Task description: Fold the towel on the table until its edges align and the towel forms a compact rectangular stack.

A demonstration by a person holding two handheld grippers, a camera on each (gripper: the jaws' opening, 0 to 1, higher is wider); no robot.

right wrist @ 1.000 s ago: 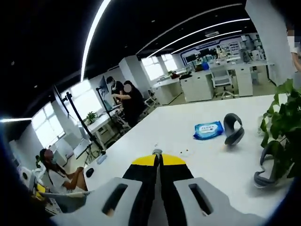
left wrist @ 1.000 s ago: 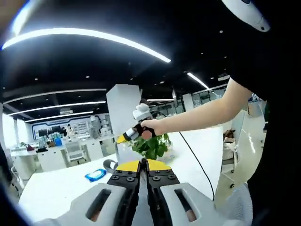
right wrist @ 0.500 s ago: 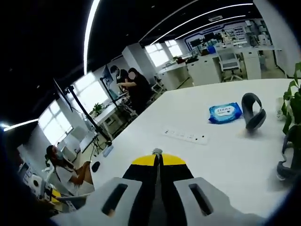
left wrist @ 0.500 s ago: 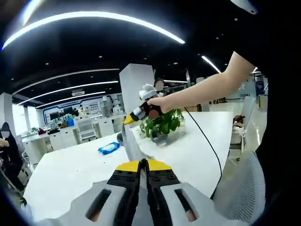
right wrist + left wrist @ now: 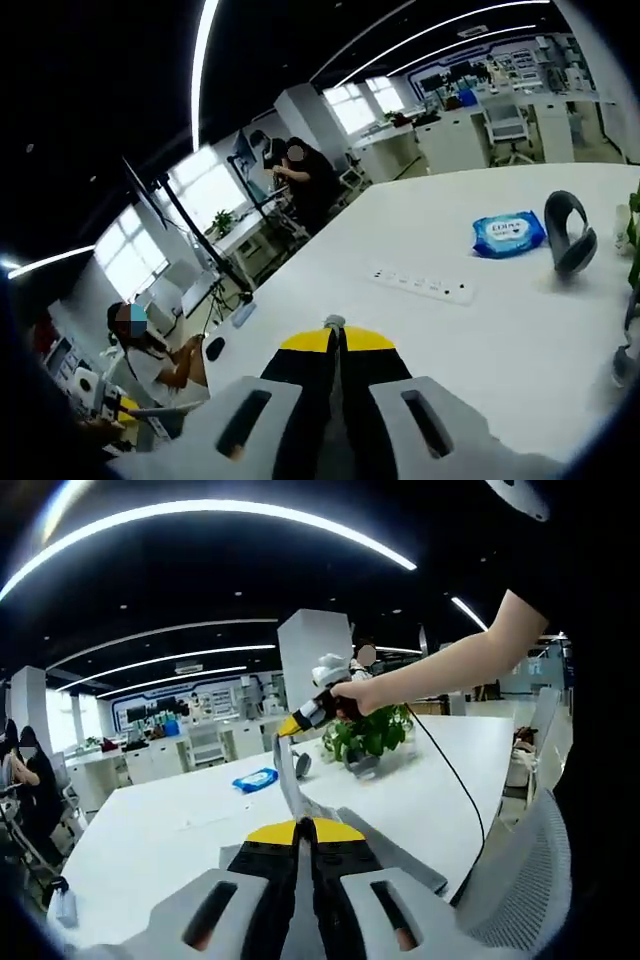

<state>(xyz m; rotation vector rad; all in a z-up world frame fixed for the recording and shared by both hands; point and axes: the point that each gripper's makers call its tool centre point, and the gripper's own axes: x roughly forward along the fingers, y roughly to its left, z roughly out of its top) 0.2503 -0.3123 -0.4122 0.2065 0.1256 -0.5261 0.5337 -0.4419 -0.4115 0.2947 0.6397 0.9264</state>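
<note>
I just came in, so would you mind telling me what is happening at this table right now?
A person is working on a grey towel with a handheld tool in each hand, above a white table. In the left gripper view, the right tool, held in the person's hand, lifts a strip of the towel off the table, while the left tool has its jaws closed on the cloth lower down. The towel is not yet a folded stack. A blue wipes pack, a power strip and a potted plant sit on the table.
</note>
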